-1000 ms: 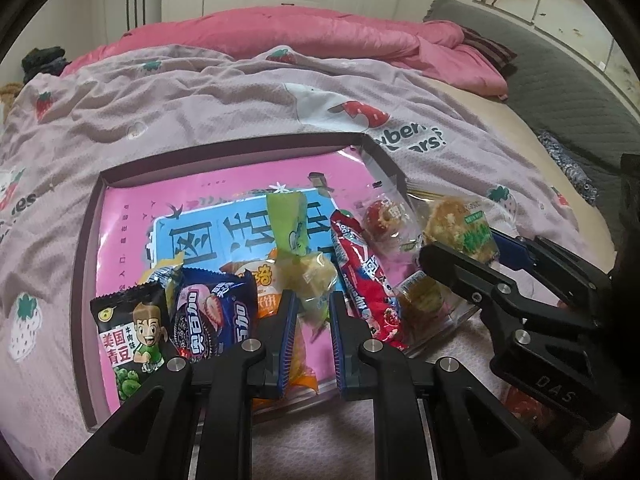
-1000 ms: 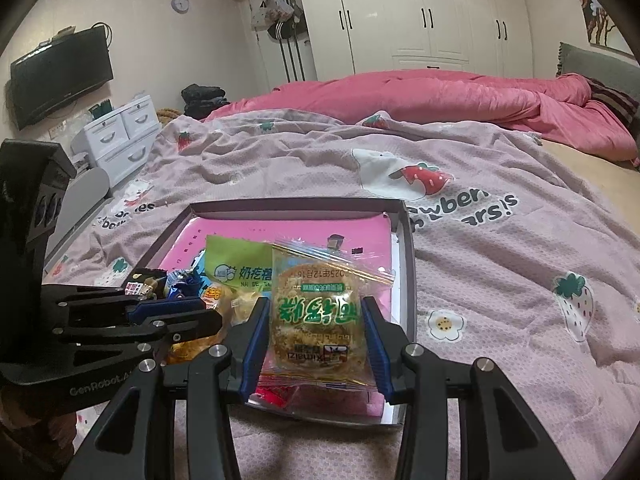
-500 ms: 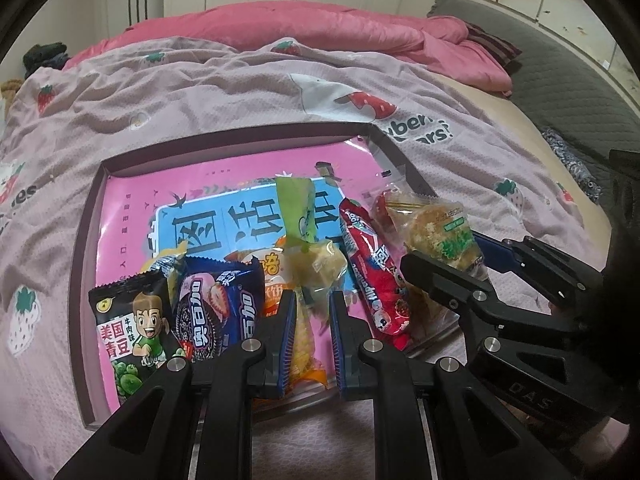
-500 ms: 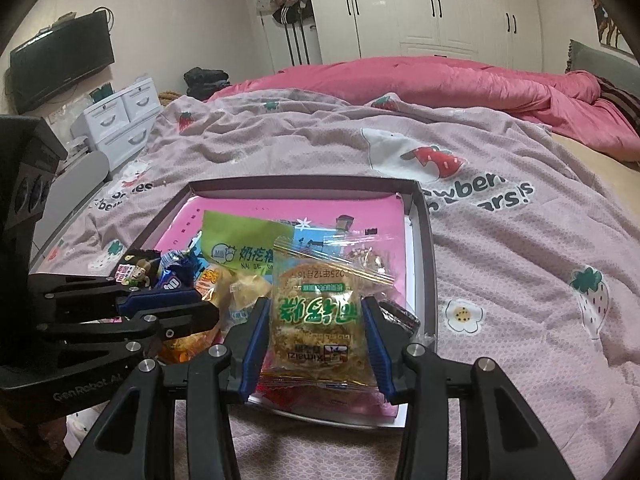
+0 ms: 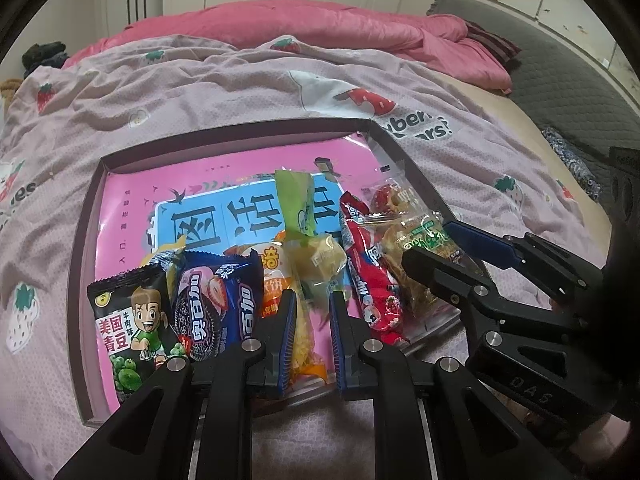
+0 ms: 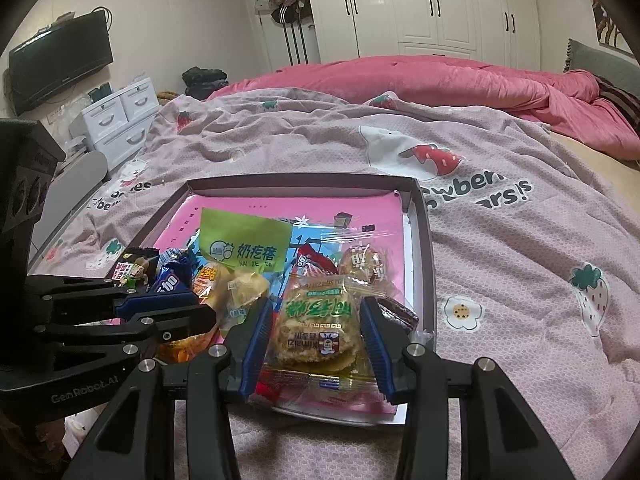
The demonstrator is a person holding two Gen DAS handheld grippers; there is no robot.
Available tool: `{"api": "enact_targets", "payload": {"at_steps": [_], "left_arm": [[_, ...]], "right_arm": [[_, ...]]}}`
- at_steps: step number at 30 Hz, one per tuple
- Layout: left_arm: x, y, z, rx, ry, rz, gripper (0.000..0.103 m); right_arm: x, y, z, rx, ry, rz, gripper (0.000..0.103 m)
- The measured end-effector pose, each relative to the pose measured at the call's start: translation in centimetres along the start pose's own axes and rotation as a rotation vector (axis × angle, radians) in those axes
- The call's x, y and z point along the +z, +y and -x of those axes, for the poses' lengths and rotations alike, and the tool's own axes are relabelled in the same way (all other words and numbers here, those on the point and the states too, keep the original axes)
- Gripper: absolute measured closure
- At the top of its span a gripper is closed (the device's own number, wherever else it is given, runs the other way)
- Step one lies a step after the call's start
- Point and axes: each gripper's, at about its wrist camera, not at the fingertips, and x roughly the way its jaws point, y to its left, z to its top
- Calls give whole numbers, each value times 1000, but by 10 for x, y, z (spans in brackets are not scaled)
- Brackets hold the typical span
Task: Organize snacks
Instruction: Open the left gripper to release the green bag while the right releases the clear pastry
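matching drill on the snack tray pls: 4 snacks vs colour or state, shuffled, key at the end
Things:
1. green pea packet
2. Oreo packet
3. long candy packet
4. rice cracker packet

Colour or state:
A. red wrapper, lying lengthwise in the tray
B. clear wrapper with green lettering, between the fingers of the right gripper
C. black wrapper with a cartoon boy, at the left end of the row
D. blue wrapper with a cookie and a strawberry

Pairs: 1-C, 2-D, 3-A, 4-B
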Motion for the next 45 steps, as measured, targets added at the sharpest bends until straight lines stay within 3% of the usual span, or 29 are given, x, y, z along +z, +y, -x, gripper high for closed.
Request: {"api": "enact_targets", "payload": {"at_steps": [27,37,45], "left_arm": [[-2,2,2,-15,12,13,85],[-2,-1,3,-23,20,13,76],[-3,-3,5,-24,16,8,60]], "right_arm": [[-5,-1,1,-41,3,15,57],[-4,-2,-5,-53,-2,29,57],[-3,0,2,-37,-13,24,57]]}}
